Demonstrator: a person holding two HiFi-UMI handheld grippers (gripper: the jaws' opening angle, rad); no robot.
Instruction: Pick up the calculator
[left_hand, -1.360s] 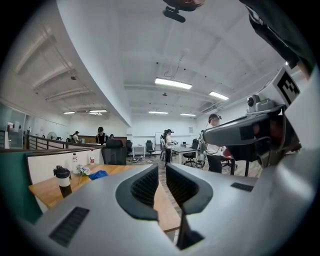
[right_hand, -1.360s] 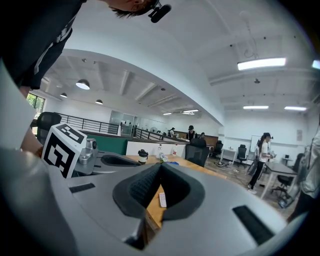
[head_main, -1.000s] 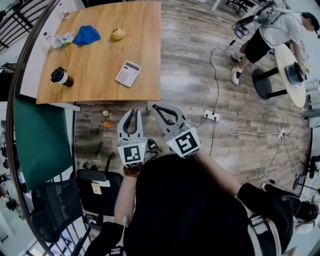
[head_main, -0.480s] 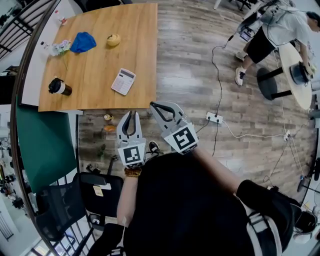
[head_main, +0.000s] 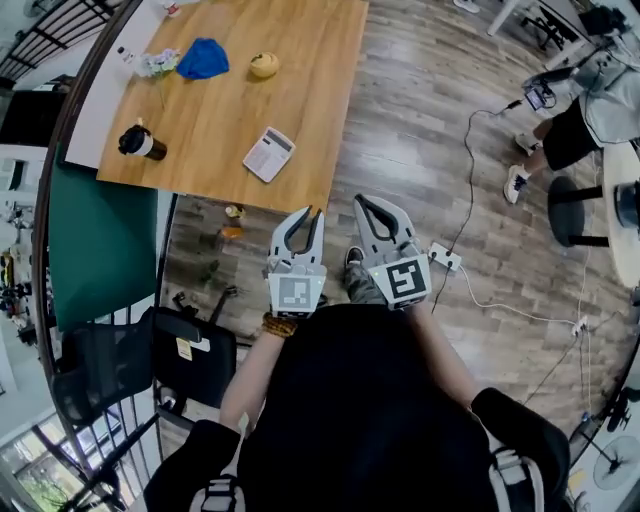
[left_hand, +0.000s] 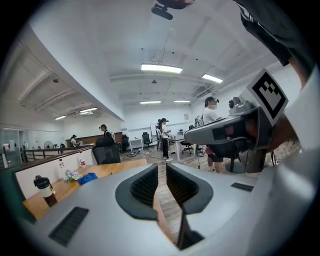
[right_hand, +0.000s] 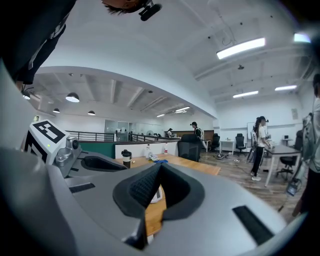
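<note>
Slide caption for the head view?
Shut left gripper and right gripper short of the table; calculator untouched near its edge.

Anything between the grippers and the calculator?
Nothing visible. The calculator lies near the table edge closest to the left gripper and right gripper, only floor and bare table between. The cup and blue cloth lie off that path.

This is an open-plan office. Long ceiling strip lights (left_hand: 161, 68) run over a wide wood-plank floor (head_main: 420, 120), which is set with white desks (right_hand: 282, 149) and black swivel chairs (left_hand: 107, 151). A metal railing (right_hand: 95, 134) edges one side. A power strip (head_main: 445, 258) trails white cables across the planks. People (left_hand: 164, 135) stand at the far desks — several of them, well apart.
</note>
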